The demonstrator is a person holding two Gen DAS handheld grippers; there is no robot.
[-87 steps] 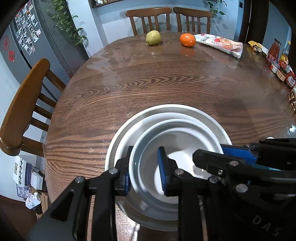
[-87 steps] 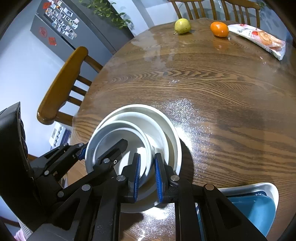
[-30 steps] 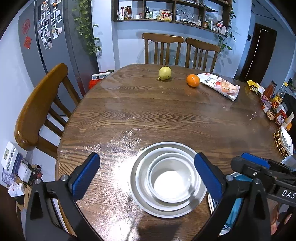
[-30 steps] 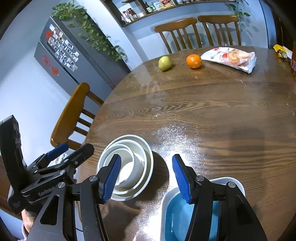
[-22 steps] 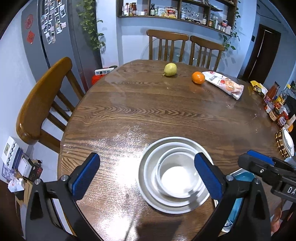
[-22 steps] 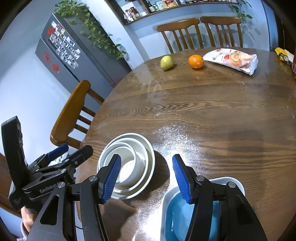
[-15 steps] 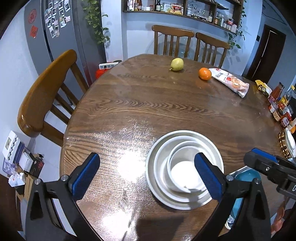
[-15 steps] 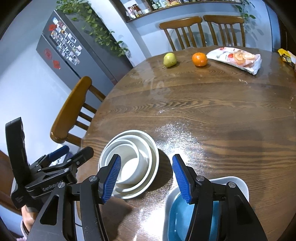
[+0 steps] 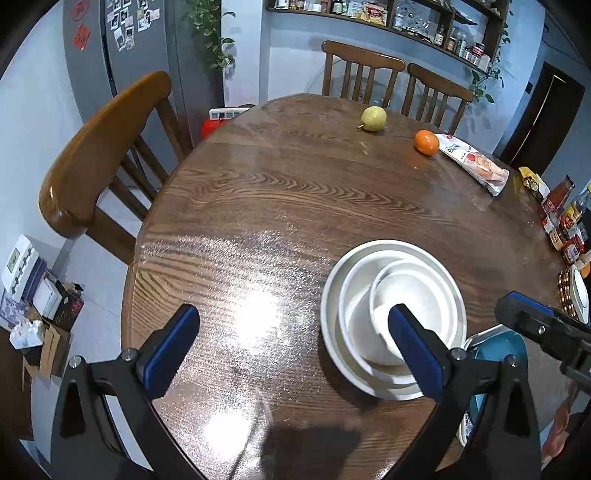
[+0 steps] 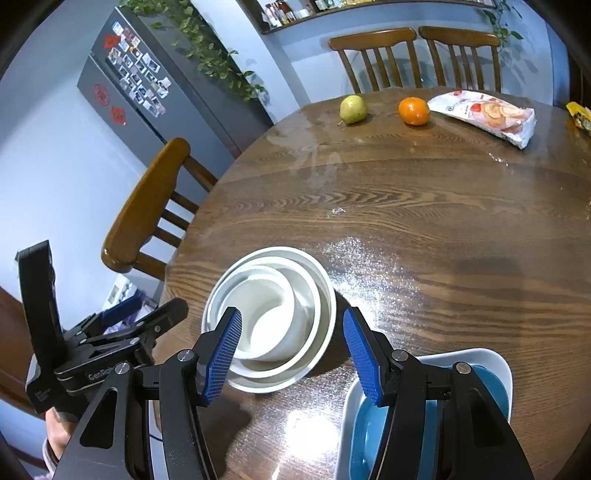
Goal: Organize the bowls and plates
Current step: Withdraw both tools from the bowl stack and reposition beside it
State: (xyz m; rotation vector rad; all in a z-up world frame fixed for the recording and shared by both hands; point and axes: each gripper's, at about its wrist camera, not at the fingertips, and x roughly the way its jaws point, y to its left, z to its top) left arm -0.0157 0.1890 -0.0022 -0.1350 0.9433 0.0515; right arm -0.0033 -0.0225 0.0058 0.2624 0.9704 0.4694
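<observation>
Left gripper (image 9: 293,345): angling steeply down over the near edge of the round wooden table (image 9: 332,206); jaws standing wide apart, nothing between the blue pads (image 9: 170,349) but bare tabletop; the right-hand pad is overlapping the near rim of the white stack in the left wrist view, contact not determinable; the hand carrying it is showing only as a sliver at the bottom left of the right wrist view

Right gripper (image 10: 293,354): also pointing steeply downward, jaws about half spread and gripping nothing; fingertips (image 10: 360,354) are hovering above the gap between the two sets of crockery

White stack (image 10: 271,317): small bowl (image 10: 258,314) nesting in a wider bowl, both sitting on a plate, lying on the table near its front edge, just left of the right gripper's centre line; near rim partly hidden behind the left-hand blue pad

Blue dish (image 10: 373,428): sitting inside a white squarish dish (image 10: 476,356), just right of the white stack; mostly covered by the right gripper's finger and cut off by the frame bottom

Far side of the table: pear (image 10: 352,108), orange (image 10: 414,105) and snack packet (image 10: 487,112) lying in a row, well apart from the crockery; jars and sauce bottles (image 9: 563,218) crowding the right edge, labels too small to read

Beyond: wooden chairs (image 9: 99,147) standing around the table; fridge (image 10: 155,92) with magnets; shelf (image 9: 388,16) holding bottles, contents unclear
</observation>
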